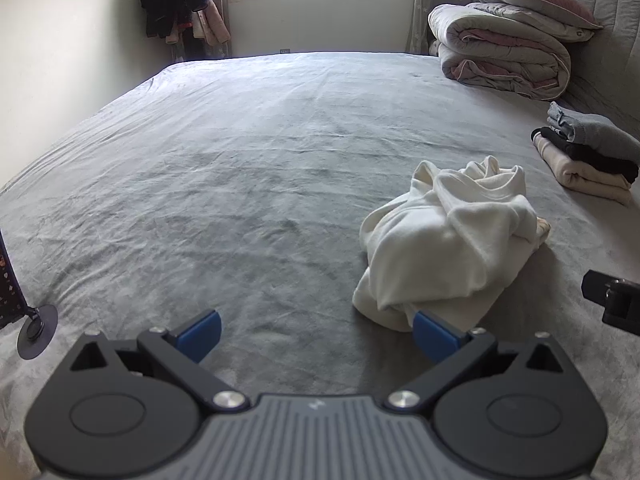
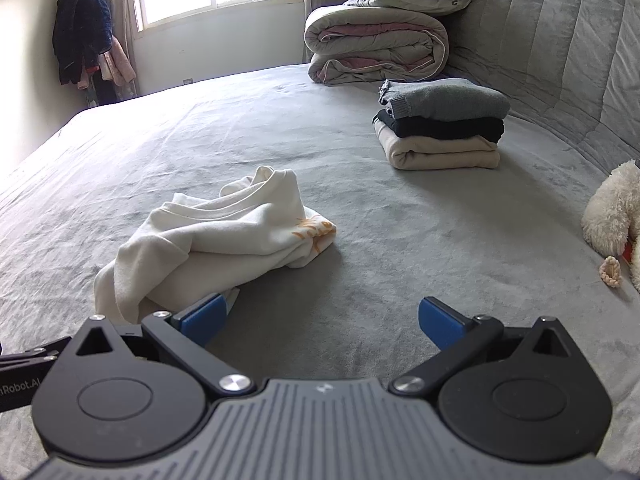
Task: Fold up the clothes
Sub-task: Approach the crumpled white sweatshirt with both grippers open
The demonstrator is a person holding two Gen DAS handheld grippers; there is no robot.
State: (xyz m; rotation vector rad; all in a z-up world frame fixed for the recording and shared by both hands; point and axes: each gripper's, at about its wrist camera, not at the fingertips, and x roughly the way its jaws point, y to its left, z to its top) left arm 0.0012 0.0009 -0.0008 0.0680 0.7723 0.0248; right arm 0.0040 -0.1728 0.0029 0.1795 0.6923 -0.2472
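1. Left tool (image 1: 316, 336) — spread wide, empty, low over the grey plush bed cover (image 1: 240, 168).
2. Right tool (image 2: 322, 322) — likewise wide apart, gripping nothing.
3. Crumpled cream sweatshirt with orange print (image 2: 224, 236) heaped on the bed, just ahead of both tools.
4. Stack of folded grey, black and beige garments (image 2: 440, 128) well apart, near the headboard.

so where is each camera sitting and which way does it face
Left wrist: on the left gripper, low over the grey bedsheet, facing the window; its open blue-padded fingers show, crumpled cream sweatshirt at right.
Right wrist: on the right gripper, same heading; open fingers show, sweatshirt at left.
Shared: sweatshirt, folded stack of grey, black and beige clothes, rolled quilt.
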